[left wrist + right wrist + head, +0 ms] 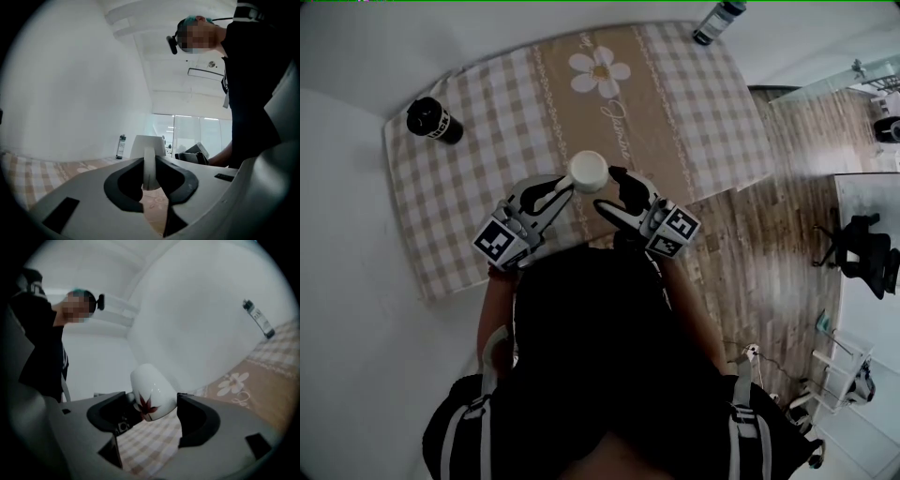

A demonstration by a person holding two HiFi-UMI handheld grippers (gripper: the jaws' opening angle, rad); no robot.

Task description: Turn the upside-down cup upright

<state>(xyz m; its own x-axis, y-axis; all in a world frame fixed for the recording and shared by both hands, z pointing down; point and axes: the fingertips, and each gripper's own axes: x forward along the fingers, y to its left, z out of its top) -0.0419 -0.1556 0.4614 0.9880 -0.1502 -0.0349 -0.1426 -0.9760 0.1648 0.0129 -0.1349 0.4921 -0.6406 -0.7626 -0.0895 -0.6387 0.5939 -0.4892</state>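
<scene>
The white cup (588, 172) with a red leaf print (151, 398) hangs above the checked tablecloth (487, 141) near the table's front edge. My left gripper (565, 185) comes in from the left and is shut on the cup's handle (149, 168), a thin white strip pinched between its dark pads. The cup's body (149, 146) rises just beyond them. My right gripper (609, 190) is on the cup's right side and stands open. In the right gripper view, my right gripper (152, 416) has the tilted cup between its fingertips, with a gap at the right pad.
A black canister (434, 120) stands at the cloth's far left corner. A dark bottle (718, 21) stands at the far right edge, and shows as the bottle (121, 146) and the bottle (258, 318) in the gripper views. Wooden floor (769, 244) lies right of the table.
</scene>
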